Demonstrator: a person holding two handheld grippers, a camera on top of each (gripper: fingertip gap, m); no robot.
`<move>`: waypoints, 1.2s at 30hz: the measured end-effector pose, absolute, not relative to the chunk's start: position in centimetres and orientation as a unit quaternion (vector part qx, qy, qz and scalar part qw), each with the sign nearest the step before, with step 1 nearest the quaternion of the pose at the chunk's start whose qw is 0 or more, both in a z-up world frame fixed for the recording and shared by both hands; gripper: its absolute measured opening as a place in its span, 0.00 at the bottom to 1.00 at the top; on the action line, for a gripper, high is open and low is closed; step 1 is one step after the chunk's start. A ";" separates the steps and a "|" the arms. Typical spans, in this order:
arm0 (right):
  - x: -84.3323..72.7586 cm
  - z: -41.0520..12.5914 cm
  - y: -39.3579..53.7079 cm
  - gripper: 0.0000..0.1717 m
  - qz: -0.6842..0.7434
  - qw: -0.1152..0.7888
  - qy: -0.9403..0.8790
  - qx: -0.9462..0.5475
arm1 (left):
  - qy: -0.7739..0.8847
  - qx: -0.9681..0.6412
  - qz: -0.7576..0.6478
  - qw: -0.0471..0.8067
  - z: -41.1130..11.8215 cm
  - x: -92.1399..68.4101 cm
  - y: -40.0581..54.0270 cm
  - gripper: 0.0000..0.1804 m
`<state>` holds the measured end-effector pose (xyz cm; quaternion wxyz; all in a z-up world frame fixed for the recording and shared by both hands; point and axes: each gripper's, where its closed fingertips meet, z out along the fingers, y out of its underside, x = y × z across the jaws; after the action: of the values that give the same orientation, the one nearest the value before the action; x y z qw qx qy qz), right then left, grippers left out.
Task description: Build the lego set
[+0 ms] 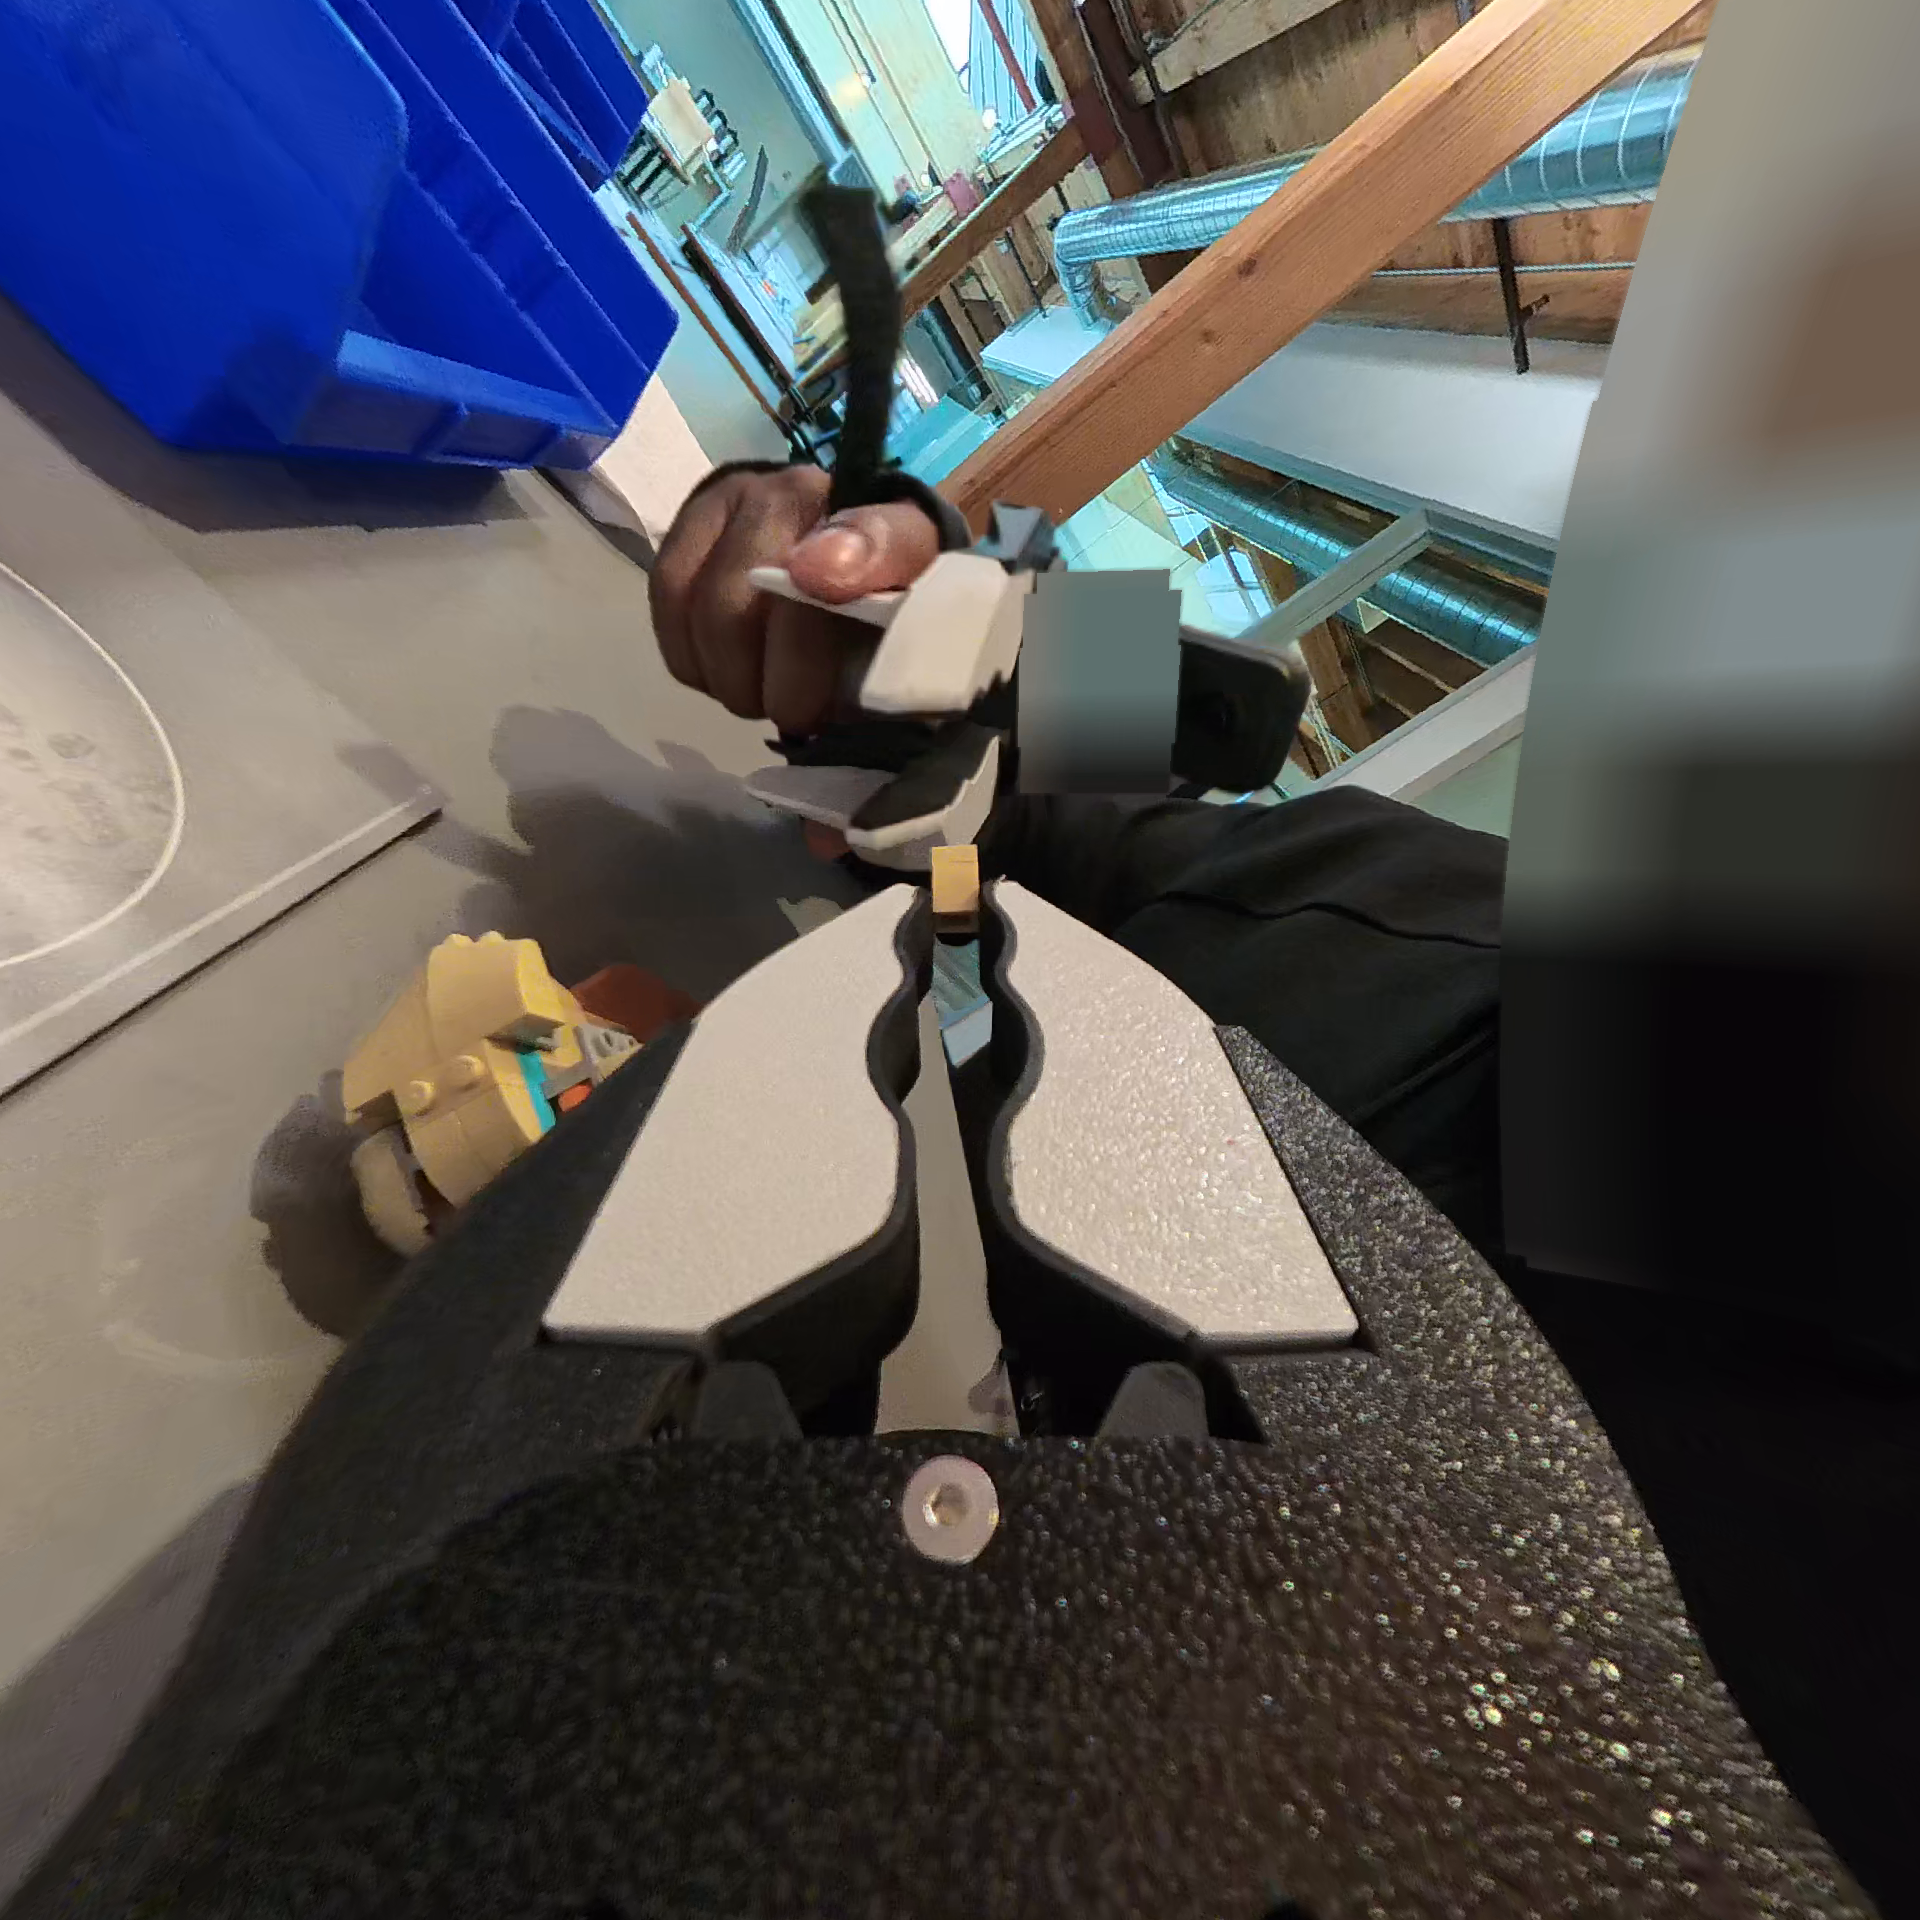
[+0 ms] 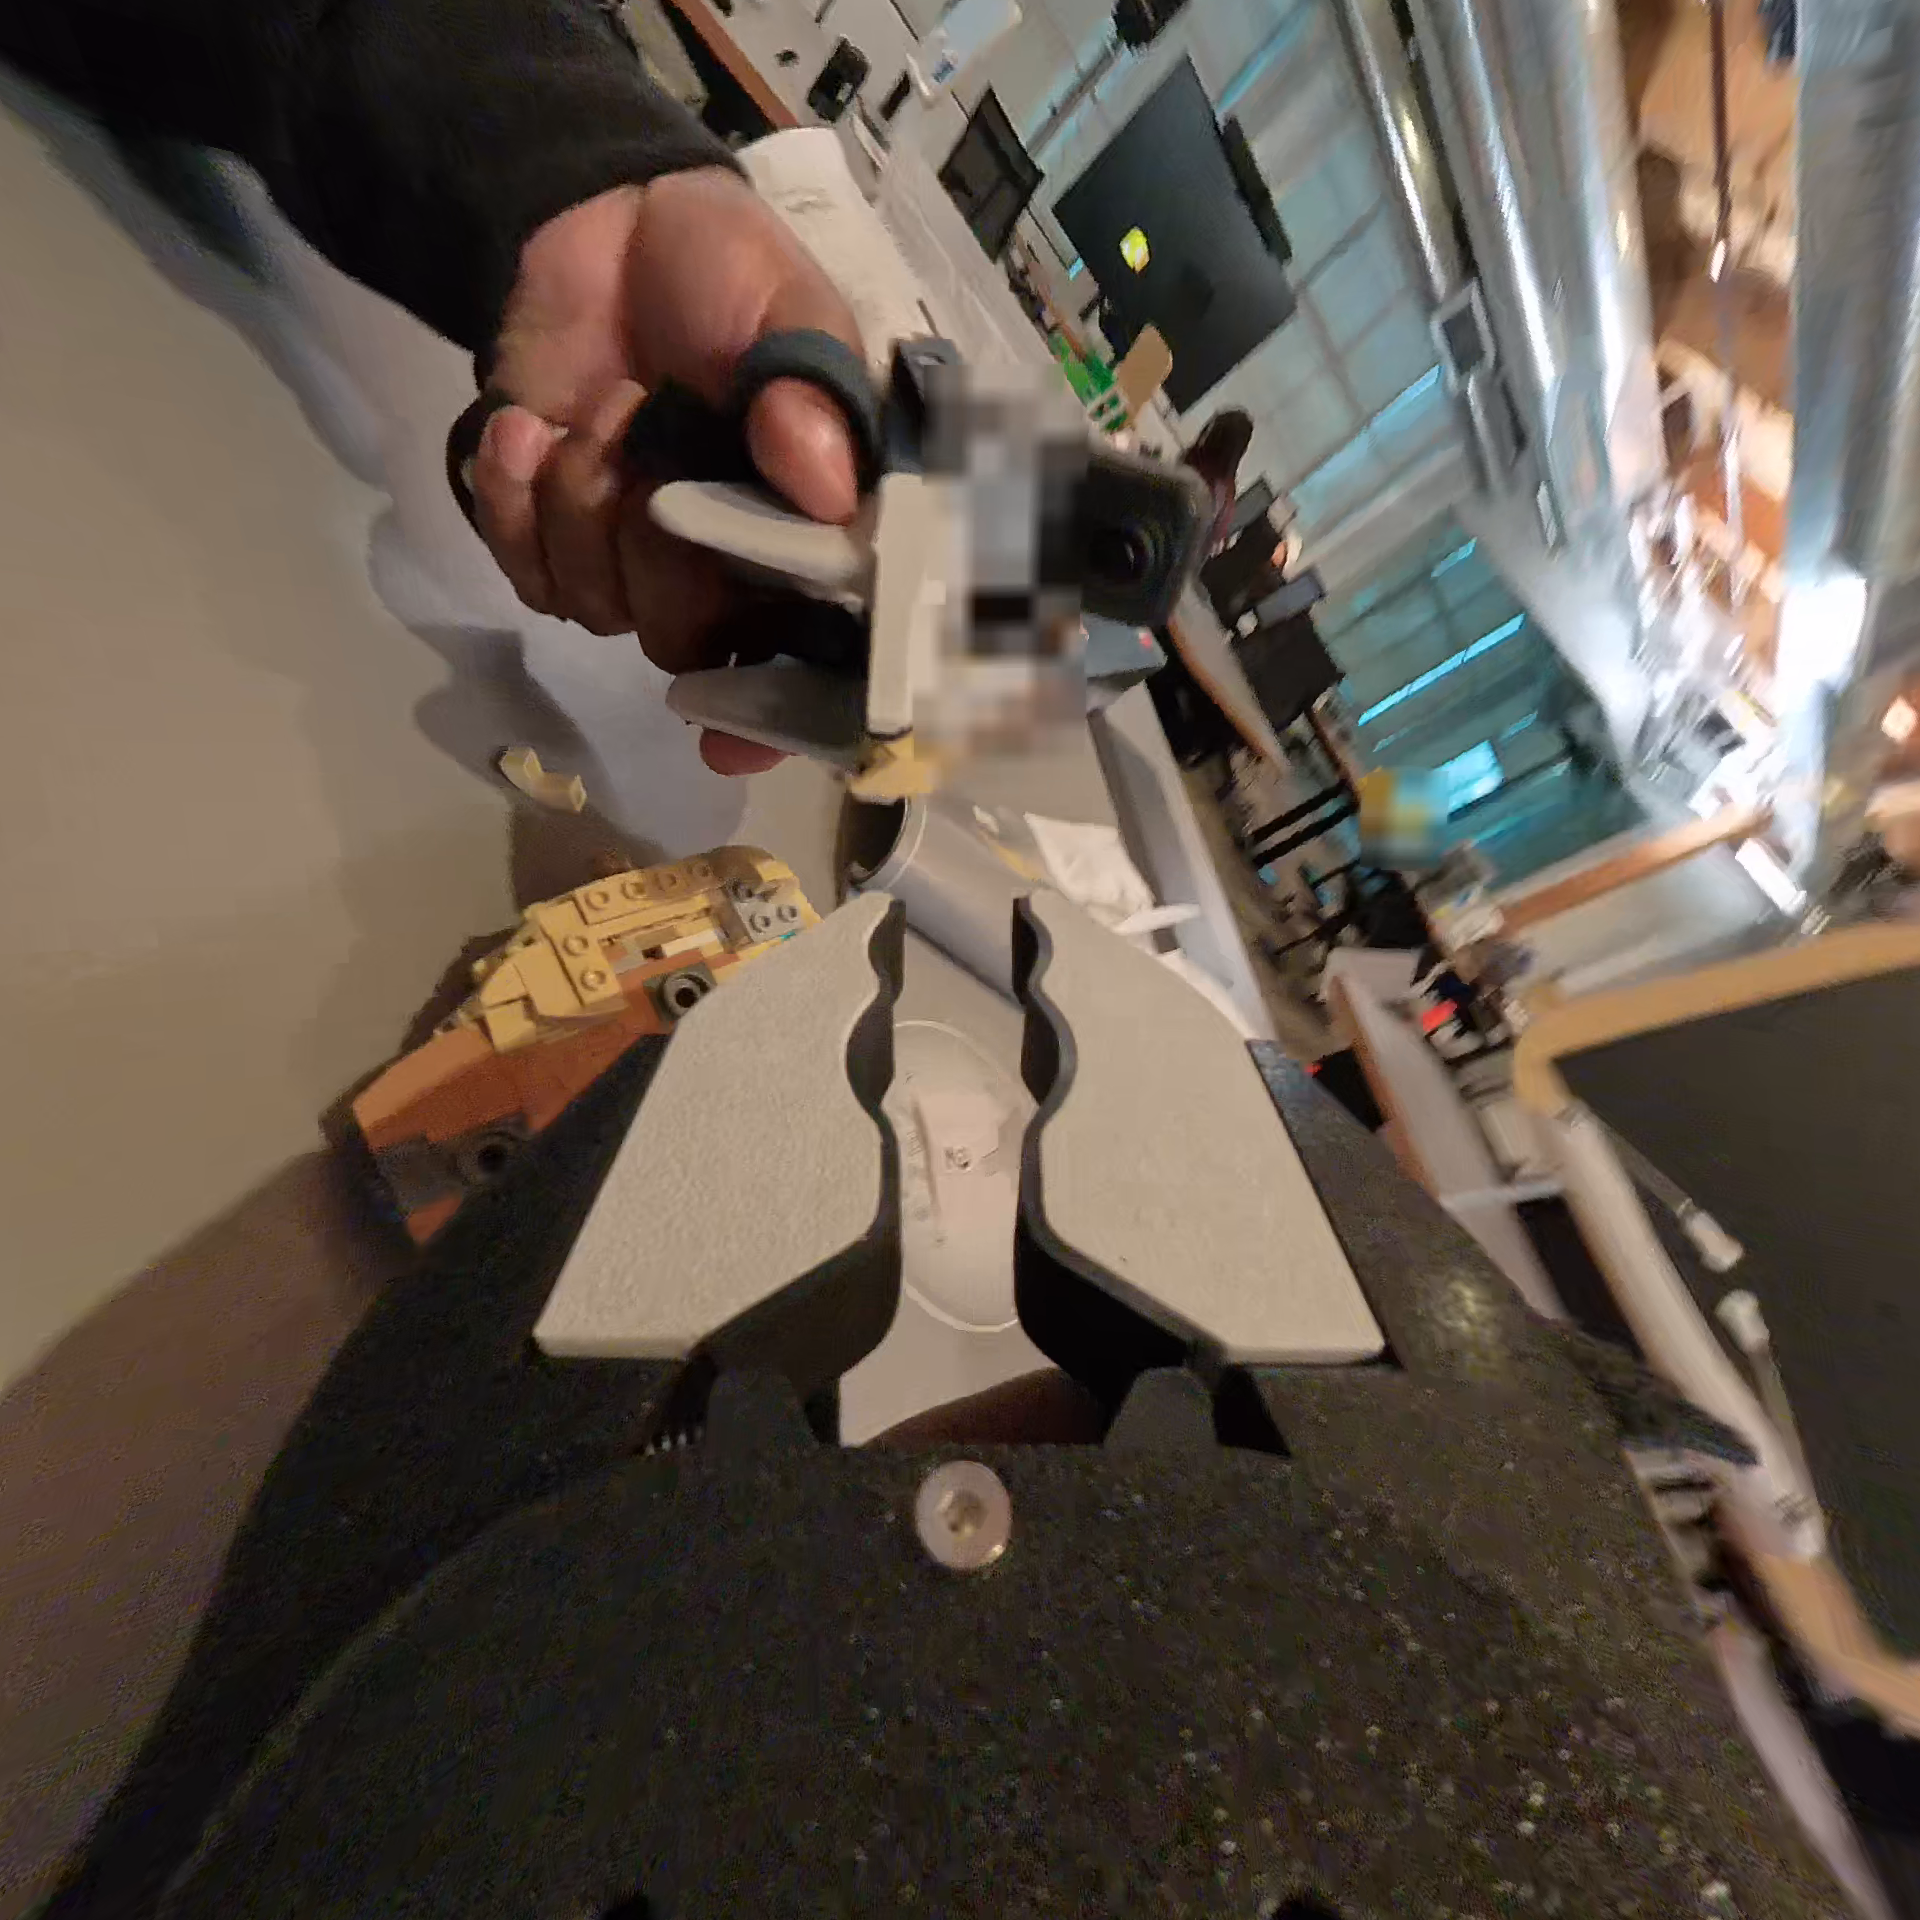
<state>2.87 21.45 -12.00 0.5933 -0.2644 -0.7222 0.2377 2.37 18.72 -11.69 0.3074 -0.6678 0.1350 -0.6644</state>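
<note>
My left gripper (image 1: 956,906) is shut on a small tan brick (image 1: 956,881), pinched between its fingertips and held above the grey table (image 1: 312,1455). The same brick shows at that gripper's tip in the right wrist view (image 2: 896,774). My right gripper (image 2: 956,920) is open with nothing between its fingers. It hovers just beyond the left one, and a hand (image 1: 727,603) holds it. A tan and brown brick model (image 1: 468,1081) lies on the table to the left of both grippers; it also shows in the right wrist view (image 2: 613,966).
Blue plastic bins (image 1: 260,208) stand at the back left. A grey mat with a white curved line (image 1: 125,831) lies at the left. A loose tan piece (image 2: 540,779) lies on the table. A grey cylinder (image 2: 935,862) lies on its side beyond the model, with crumpled white paper (image 2: 1091,873) beside it. My left and right fingertips are right by each other. The left tips stand about 12 cm off the loose tan piece (image 2: 540,779).
</note>
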 end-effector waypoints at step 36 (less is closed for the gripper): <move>1.1 -13.6 18.7 0.05 -0.009 0.682 -0.731 -0.023 | 0.115 -0.680 -0.659 0.301 -13.3 1.8 18.9 0.08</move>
<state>1.14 18.69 -13.57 0.6824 -0.0226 -0.7306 -0.0093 1.76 18.89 -13.29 0.3007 -0.6799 0.1154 -0.6588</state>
